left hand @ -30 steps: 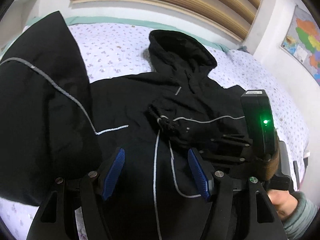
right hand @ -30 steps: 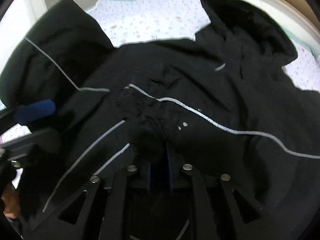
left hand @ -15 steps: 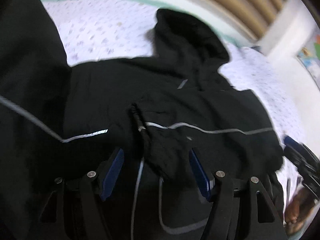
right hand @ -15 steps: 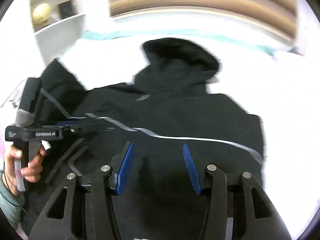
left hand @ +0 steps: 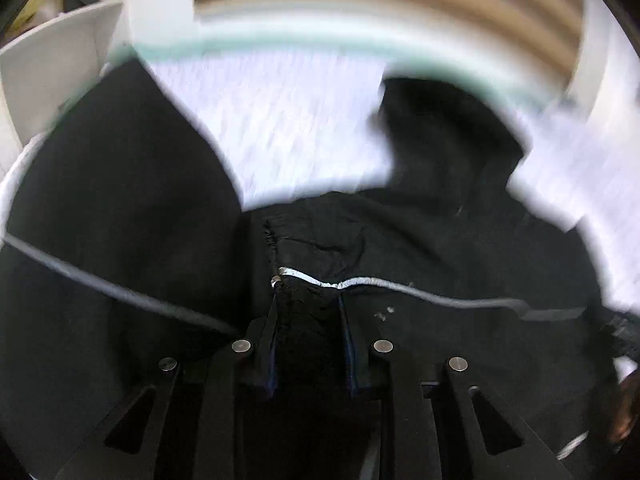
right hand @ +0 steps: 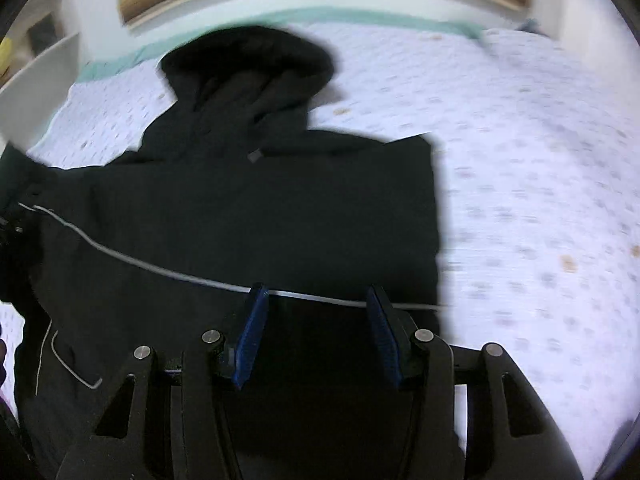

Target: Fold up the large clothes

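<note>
A black hooded jacket (left hand: 440,248) with thin silver piping lies flat on the bed, hood (right hand: 248,64) toward the headboard. One sleeve is folded across the chest, and its gathered cuff (left hand: 316,248) sits in the middle. My left gripper (left hand: 308,304) is closing, and its jaws pinch the cuff's black fabric between the blue pads. The other sleeve (left hand: 120,180) spreads out to the left. My right gripper (right hand: 317,292) hovers open over the jacket (right hand: 240,200) near its right edge, above a silver piping line (right hand: 160,268). Nothing is between its pads.
A white sheet with small lilac print (right hand: 520,160) covers the bed around the jacket, widest on the right. A white shelf unit (left hand: 52,68) stands at the far left. A slatted wooden headboard (left hand: 360,0) runs along the back. A hand (left hand: 624,412) shows at the right edge.
The right gripper let go of the cuff, opened and swung right across the jacket. The left gripper moved in over the cuff and closed on it.
</note>
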The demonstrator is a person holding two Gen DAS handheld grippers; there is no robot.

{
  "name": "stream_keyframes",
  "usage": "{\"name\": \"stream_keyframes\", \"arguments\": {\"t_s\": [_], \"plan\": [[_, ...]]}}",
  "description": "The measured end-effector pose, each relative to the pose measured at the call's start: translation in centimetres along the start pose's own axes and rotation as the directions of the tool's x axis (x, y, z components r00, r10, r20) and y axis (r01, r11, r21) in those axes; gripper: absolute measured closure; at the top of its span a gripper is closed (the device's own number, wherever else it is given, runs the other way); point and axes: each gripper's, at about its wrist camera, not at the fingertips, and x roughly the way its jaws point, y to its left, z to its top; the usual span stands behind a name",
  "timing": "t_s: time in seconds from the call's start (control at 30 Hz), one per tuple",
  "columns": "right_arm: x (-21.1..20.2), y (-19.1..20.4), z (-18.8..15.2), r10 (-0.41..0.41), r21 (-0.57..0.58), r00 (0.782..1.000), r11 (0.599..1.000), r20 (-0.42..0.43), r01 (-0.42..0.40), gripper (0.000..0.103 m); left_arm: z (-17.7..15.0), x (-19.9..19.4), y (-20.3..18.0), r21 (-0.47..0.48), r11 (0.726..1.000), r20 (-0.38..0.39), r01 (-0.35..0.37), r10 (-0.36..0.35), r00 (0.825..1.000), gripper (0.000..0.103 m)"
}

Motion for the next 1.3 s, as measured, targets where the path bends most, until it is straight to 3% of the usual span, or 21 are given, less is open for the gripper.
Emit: {"name": "stream_keyframes", "arguments": {"t_s": [0.03, 0.07, 0.17, 0.23, 0.3, 0.37, 0.47, 0.53, 0.6, 0.67, 0.7, 0.8, 0.83, 0.87, 0.9, 0.97, 1.03, 1.1, 1.2, 1.3], "plan": [[0.9, 1.1, -0.1, 0.000, -0.029, 1.000, 1.000, -0.006, 0.000, 0.048, -0.9, 2.1, -0.6, 0.040, 0.999, -0.078, -0.017, 0.020, 0.997, 0.075], [2.1, 2.4, -0.3, -0.011, -0.059, 1.000, 0.998, -0.020, 0.010, 0.048, -1.9, 3.6, -1.1, 0.073, 0.997, -0.108, -0.036, 0.044, 0.993, 0.071], [4.4, 4.4, -1.3, -0.097, -0.109, 0.995, 0.990, -0.028, 0.094, 0.047, -2.8, 3.4, -2.3, 0.147, 0.985, -0.054, -0.087, 0.096, 0.994, 0.069], [4.6, 4.5, -1.3, -0.109, -0.111, 0.993, 0.988, -0.036, 0.104, 0.047, -2.9, 2.1, -2.8, 0.166, 0.983, -0.030, -0.077, 0.083, 0.996, 0.069], [4.3, 3.8, -0.7, -0.087, -0.060, 0.994, 0.995, -0.073, 0.083, 0.047, -3.3, -0.1, -2.2, 0.146, 0.989, -0.009, -0.009, 0.011, 1.000, 0.069], [3.3, 3.9, -0.2, -0.094, -0.048, 0.992, 0.995, -0.078, 0.091, 0.046, -3.8, -3.5, -0.9, 0.109, 0.988, 0.015, 0.109, -0.111, 0.994, 0.067], [0.5, 6.4, 0.3, -0.013, -0.070, 0.999, 0.997, -0.030, 0.010, 0.046, -5.1, -10.3, 2.3, 0.081, 0.957, 0.104, 0.280, -0.287, 0.952, 0.056], [-1.8, 10.0, 0.8, 0.029, -0.125, 0.999, 0.992, 0.030, -0.025, 0.046, -5.1, -13.6, 4.7, 0.067, 0.946, 0.165, 0.318, -0.325, 0.931, 0.053], [-2.9, 13.7, 0.9, 0.047, -0.167, 0.996, 0.985, 0.071, -0.034, 0.046, -5.1, -16.4, 7.2, 0.040, 0.950, 0.237, 0.309, -0.310, 0.921, 0.050], [-3.3, 16.5, 1.2, 0.054, -0.198, 0.992, 0.980, 0.110, -0.031, 0.046, -5.1, -18.8, 12.2, -0.047, 0.958, 0.310, 0.283, -0.255, 0.916, 0.042], [-3.0, 17.9, 1.3, 0.049, -0.211, 0.990, 0.977, 0.129, -0.021, 0.046, -5.3, -19.4, 13.5, -0.080, 0.961, 0.325, 0.264, -0.225, 0.919, 0.041], [0.8, 20.3, 0.6, 0.022, -0.220, 0.991, 0.976, 0.132, 0.007, 0.043, -4.9, -18.2, 20.7, -0.269, 0.954, 0.315, 0.135, -0.045, 0.948, 0.041], [2.8, 20.5, 0.0, 0.018, -0.217, 0.995, 0.976, 0.097, 0.004, 0.039, -4.8, -16.6, 23.6, -0.338, 0.939, 0.277, 0.069, 0.029, 0.960, 0.041], [5.3, 20.3, -0.7, 0.015, -0.202, 0.999, 0.979, 0.052, -0.004, 0.035, -4.7, -15.5, 24.8, -0.362, 0.931, 0.257, 0.043, 0.056, 0.965, 0.041], [5.7, 19.9, -2.1, 0.012, -0.198, 0.996, 0.980, 0.085, 0.005, 0.035, -5.0, -13.8, 26.3, -0.395, 0.918, 0.228, 0.019, 0.078, 0.971, 0.041], [5.0, 20.1, -2.6, 0.008, -0.210, 0.992, 0.978, 0.127, 0.019, 0.034, -5.2, -10.0, 28.9, -0.466, 0.884, 0.173, 0.033, 0.054, 0.983, 0.041], [5.0, 20.0, -2.7, 0.016, -0.208, 0.992, 0.978, 0.124, 0.010, 0.034, -5.6, -6.3, 30.8, -0.542, 0.834, 0.158, 0.106, -0.023, 0.987, 0.041], [4.6, 20.0, -3.1, 0.026, -0.200, 0.992, 0.980, 0.124, -0.001, 0.033, -5.6, -3.2, 31.0, -0.581, 0.792, 0.173, 0.189, -0.107, 0.979, 0.041], [4.7, 20.2, -3.1, 0.023, -0.205, 0.991, 0.979, 0.129, 0.004, 0.033, -5.6, 0.5, 31.4, -0.604, 0.710, 0.215, 0.362, -0.292, 0.932, 0.041], [4.3, 20.2, -3.5, 0.031, -0.200, 0.991, 0.980, 0.129, -0.004, 0.033, -5.8, 2.5, 30.8, -0.618, 0.669, 0.243, 0.413, -0.338, 0.909, 0.041]]}}
